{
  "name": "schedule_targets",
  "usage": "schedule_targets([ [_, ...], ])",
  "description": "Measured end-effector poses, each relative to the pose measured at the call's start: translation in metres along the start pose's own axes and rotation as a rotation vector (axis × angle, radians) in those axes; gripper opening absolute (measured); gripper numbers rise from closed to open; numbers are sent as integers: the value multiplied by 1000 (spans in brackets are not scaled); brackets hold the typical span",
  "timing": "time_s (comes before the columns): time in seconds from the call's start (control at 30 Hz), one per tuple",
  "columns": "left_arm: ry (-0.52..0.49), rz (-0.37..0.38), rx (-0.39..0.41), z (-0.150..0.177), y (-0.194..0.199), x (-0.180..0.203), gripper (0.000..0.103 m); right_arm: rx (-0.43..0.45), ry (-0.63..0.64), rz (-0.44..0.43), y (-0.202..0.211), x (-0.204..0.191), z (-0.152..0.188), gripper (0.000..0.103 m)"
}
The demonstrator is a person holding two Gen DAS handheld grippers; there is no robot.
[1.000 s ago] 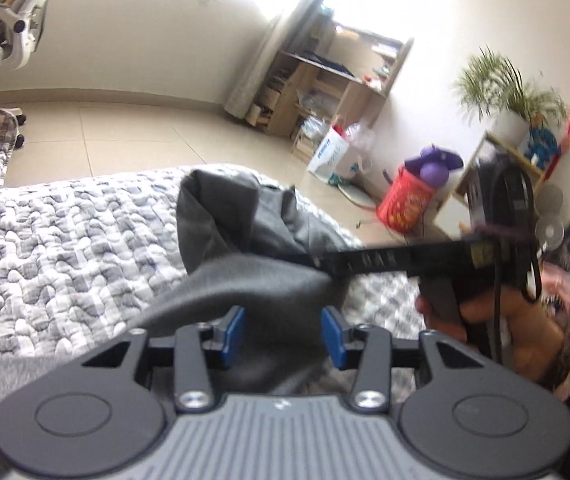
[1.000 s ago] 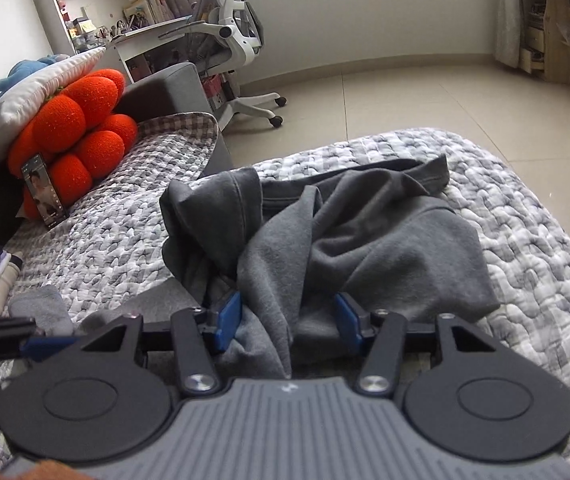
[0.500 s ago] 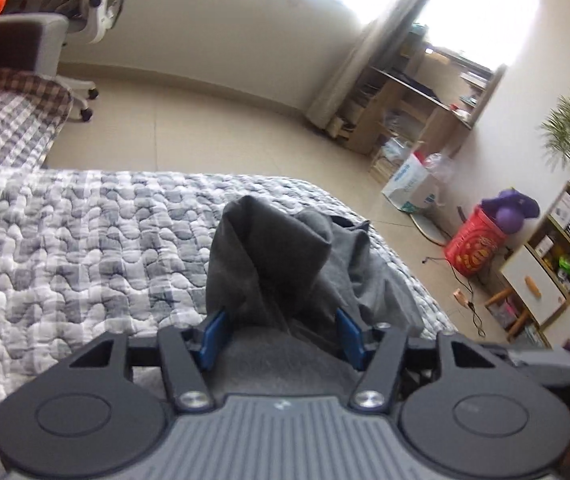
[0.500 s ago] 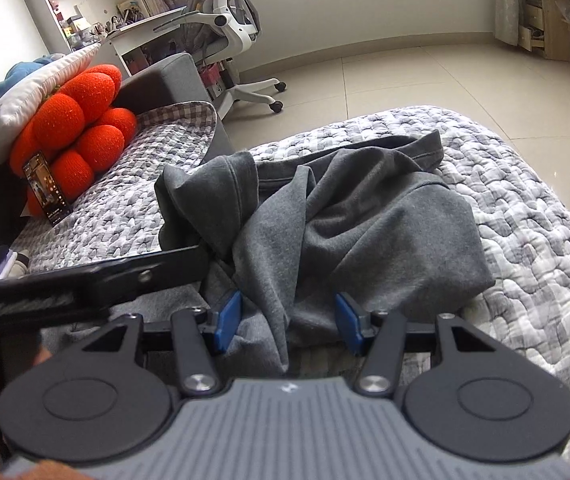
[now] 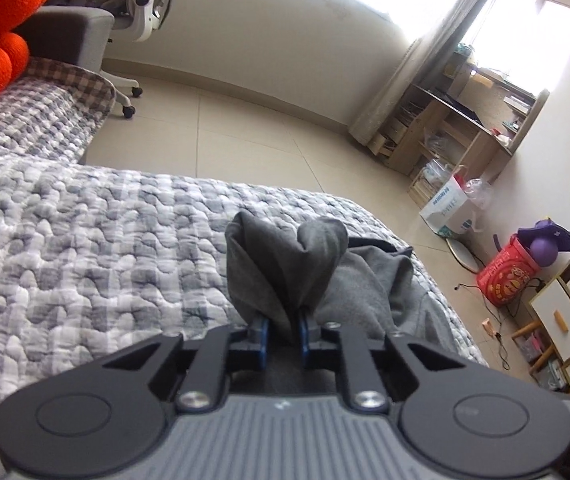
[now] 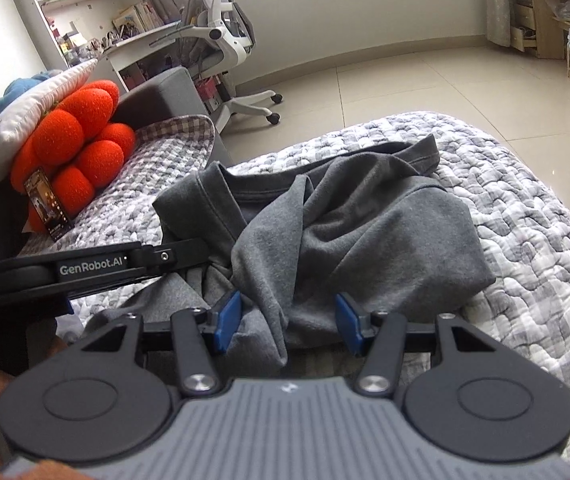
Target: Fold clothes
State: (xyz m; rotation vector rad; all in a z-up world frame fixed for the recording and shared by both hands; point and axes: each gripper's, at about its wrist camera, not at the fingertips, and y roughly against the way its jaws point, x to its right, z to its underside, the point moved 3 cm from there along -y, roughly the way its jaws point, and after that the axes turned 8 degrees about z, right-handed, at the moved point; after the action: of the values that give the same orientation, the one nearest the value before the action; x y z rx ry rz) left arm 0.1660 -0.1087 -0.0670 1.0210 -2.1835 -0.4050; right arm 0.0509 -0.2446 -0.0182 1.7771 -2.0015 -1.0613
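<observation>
the grey shirt (image 6: 365,240) lies crumpled on the grey-and-white quilted bed (image 6: 525,216), toward its foot end. the left gripper (image 5: 283,330) has its blue fingers (image 5: 261,336) clenched on a bunched fold of the shirt, which stands up above them. the right gripper (image 6: 289,322) hovers at the shirt's near edge, fingers (image 6: 227,316) spread wide, cloth between them ungripped.

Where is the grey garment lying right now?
The grey garment lies crumpled on the quilted bed cover, pinched in the left gripper, with the open right gripper over its near edge.
</observation>
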Motion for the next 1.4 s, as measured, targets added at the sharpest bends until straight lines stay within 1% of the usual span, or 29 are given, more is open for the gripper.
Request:
schedule_targets([
  [0.07,-15,-29,12,-4,3,-4,11,20,-19,-6,2,1,-2,58],
  [0.13,-7,-54,31,-8,9,-14,4,39,-38,-11,4,2,-4,60],
  [0.2,2,-78,50,-12,16,-23,3,54,-53,-15,5,3,-6,61],
  [0.43,34,-162,118,-25,39,-56,3,66,-79,-2,1,5,-8,64],
  [0.63,101,-217,182,-31,60,-90,3,67,-105,26,-1,11,-10,64],
  [0.9,121,-355,264,-39,86,-127,2,63,-140,76,-6,25,-11,64],
  [1.03,117,-412,276,-38,92,-149,3,68,-157,92,-7,31,-14,64],
  [1.2,177,-470,308,-37,109,-173,3,91,-176,104,-4,40,-19,64],
  [1.33,203,-552,342,-36,122,-185,3,102,-204,112,-4,50,-24,64],
  [1.4,227,-578,357,-34,125,-193,3,95,-224,119,-7,55,-24,64],
])
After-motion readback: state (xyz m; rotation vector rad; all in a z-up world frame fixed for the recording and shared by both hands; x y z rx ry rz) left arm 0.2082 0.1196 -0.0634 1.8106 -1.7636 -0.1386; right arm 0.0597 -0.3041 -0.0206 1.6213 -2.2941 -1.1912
